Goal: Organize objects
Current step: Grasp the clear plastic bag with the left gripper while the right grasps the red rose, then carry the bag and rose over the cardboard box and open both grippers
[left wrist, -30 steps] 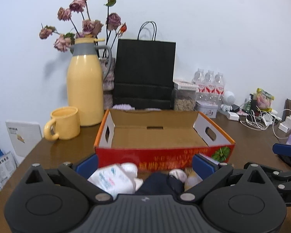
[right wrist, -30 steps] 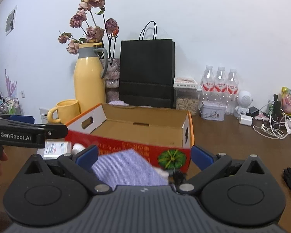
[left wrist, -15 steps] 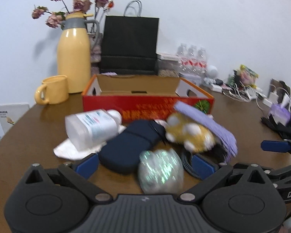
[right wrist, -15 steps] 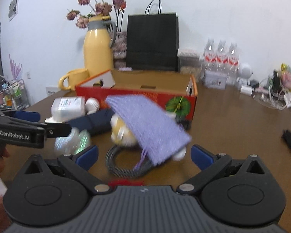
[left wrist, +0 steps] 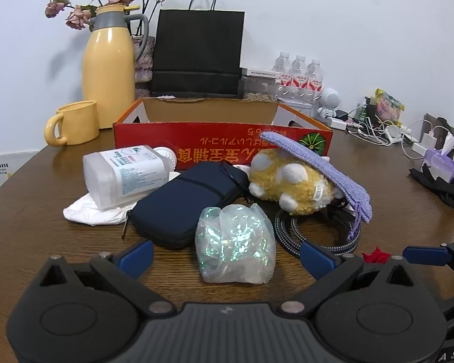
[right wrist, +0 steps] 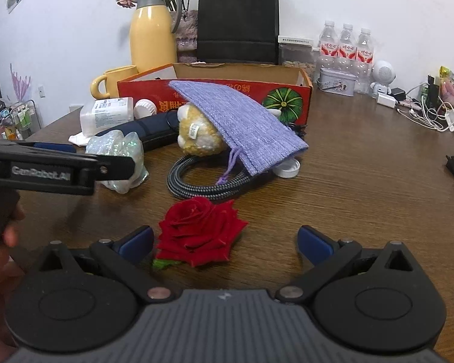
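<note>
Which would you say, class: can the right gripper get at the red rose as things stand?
Probably yes. The red rose lies alone on bare table just ahead of the open right gripper, partly between its jaws, toward the left one. The braided cable lies beyond it, so nothing blocks the way.

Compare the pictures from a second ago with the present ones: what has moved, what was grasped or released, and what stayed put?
Both claws drew back from the red box, so the pile in front of it came into view. The left claw now faces the glittery bag, the right claw the red rose. Both are open as before; nothing was grasped or released. Box, yellow jug and mug stayed put.
</note>
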### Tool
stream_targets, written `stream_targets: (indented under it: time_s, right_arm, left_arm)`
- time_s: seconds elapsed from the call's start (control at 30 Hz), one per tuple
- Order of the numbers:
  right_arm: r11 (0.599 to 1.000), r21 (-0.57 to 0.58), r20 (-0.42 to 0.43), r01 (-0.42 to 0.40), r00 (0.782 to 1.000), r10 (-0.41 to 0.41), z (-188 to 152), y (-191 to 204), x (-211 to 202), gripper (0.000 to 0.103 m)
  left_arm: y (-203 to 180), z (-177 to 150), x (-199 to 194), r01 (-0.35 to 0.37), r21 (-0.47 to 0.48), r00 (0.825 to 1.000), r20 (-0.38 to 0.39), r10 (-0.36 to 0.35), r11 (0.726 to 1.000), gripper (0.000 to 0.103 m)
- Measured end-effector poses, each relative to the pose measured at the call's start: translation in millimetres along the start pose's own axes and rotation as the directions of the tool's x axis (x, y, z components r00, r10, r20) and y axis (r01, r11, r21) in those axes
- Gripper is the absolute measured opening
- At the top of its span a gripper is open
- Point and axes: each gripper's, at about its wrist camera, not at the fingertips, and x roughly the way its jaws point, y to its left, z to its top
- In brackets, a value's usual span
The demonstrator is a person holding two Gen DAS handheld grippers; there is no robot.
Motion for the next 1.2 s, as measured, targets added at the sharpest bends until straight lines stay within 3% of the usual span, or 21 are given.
stream_targets:
  time_s: [0.1, 0.23, 0.27, 0.33, 0.4, 0.43, 0.47, 0.5, 0.6, 0.87, 1.2]
  right_arm:
    - [1.0, 0.001, 0.001, 0.003, 1.0, -0.003, 0.6, 0.1, 2.6, 0.103]
    - [1.0, 0.007, 0.011, -0.003, 1.0, 0.003, 0.9, 0.8, 3.6, 0.102]
    - [1.0, 0.008, 0.013, -0.01, 1.0, 0.01, 0.9, 0.8, 3.3, 0.098]
    - [1.0, 0.008, 0.015, -0.02, 1.0, 0.02, 0.9, 0.9, 2.8, 0.092]
    - [0.999, 0.006, 0.012, -0.034, 0.999, 0.033, 0.7, 1.7, 2.6, 0.075]
    - [0.999, -0.004, 0.013, -0.037, 0.999, 0.037, 0.6, 3.2, 1.7, 0.071]
    - [0.999, -0.01, 0.015, -0.045, 0.999, 0.046, 0.7, 4.4, 0.4, 0.058]
    - [0.998, -0.009, 0.017, -0.06, 0.998, 0.06, 1.1, 4.5, -1.0, 0.053]
    - [0.997, -0.003, 0.038, -0.073, 0.997, 0.073, 1.6, 3.7, -5.4, 0.05]
    - [0.997, 0.015, 0.103, -0.079, 0.992, 0.077, 11.3, -2.8, -18.2, 0.05]
    - [0.997, 0.028, 0.238, -0.067, 0.969, 0.059, 53.0, -17.8, -28.2, 0.05]
  left_arm:
    - [0.6, -0.3, 3.3, 0.014, -0.019, 1.0, 0.006, -0.014, 1.0, 0.099]
    - [1.7, 1.3, 5.6, 0.023, -0.033, 1.0, 0.01, -0.023, 0.999, 0.08]
    - [1.3, 1.5, 6.1, 0.033, -0.033, 0.999, 0.008, -0.033, 0.999, 0.077]
    - [0.8, 1.1, 7.6, 0.051, -0.032, 0.999, -0.005, -0.051, 0.998, 0.06]
    - [2.3, 0.0, 10.0, 0.084, -0.047, 0.996, -0.026, -0.086, 0.995, 0.045]
    - [3.3, -0.9, 10.3, 0.09, -0.056, 0.995, -0.029, -0.091, 0.994, 0.043]
    - [4.0, -1.5, 9.0, 0.083, -0.059, 0.996, -0.021, -0.084, 0.995, 0.039]
    - [4.2, -1.3, 7.7, 0.078, -0.056, 0.997, -0.015, -0.079, 0.995, 0.038]
    - [6.1, -0.2, 2.2, 0.073, -0.052, 0.997, 0.0, -0.073, 0.996, 0.038]
    - [9.5, 10.0, -15.3, 0.089, -0.037, 0.995, 0.054, -0.087, 0.995, 0.038]
    - [15.0, 46.9, -23.1, 0.067, -0.041, 0.988, 0.143, -0.06, 0.997, 0.038]
